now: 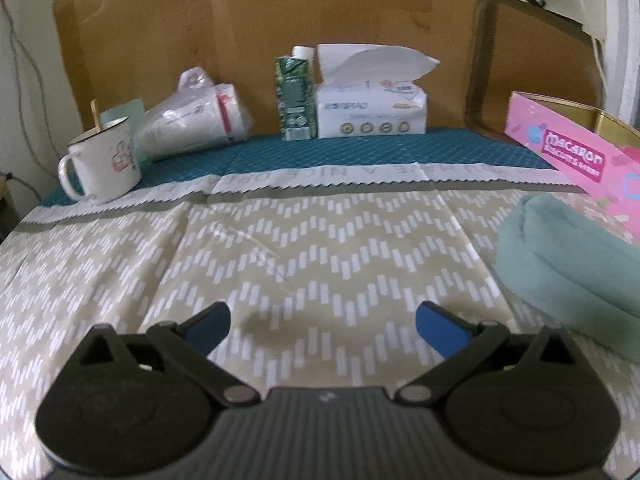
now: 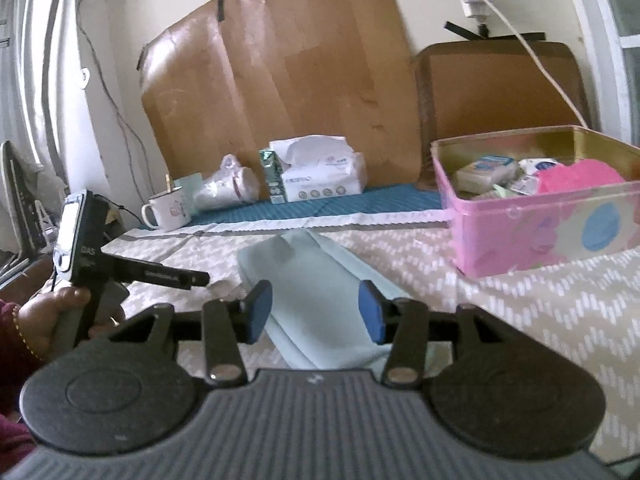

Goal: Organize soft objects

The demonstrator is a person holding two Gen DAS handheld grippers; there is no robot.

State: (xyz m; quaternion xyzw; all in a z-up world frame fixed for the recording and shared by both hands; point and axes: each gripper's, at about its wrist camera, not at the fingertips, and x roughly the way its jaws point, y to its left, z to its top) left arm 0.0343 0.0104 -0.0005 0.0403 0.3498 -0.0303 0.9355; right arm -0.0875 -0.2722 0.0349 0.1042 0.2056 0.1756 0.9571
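Observation:
A folded pale green towel (image 2: 316, 280) lies on the patterned tablecloth (image 2: 520, 312); in the left wrist view it shows at the right edge (image 1: 568, 272). My right gripper (image 2: 316, 312) is open, its blue pads on either side of the towel's near end, just above it. My left gripper (image 1: 323, 322) is open and empty over bare tablecloth (image 1: 280, 248), left of the towel; it also shows in the right wrist view (image 2: 176, 278), held by a hand. A pink tin box (image 2: 544, 232) with a pink fluffy item (image 2: 580, 180) and small packets stands to the right.
At the back stand a white mug (image 1: 102, 160), a bagged cup stack (image 1: 192, 120), a green carton (image 1: 294, 96) and a tissue pack (image 1: 370, 108). A brown board (image 1: 260, 20) leans behind them. The pink box shows at the right (image 1: 580, 164).

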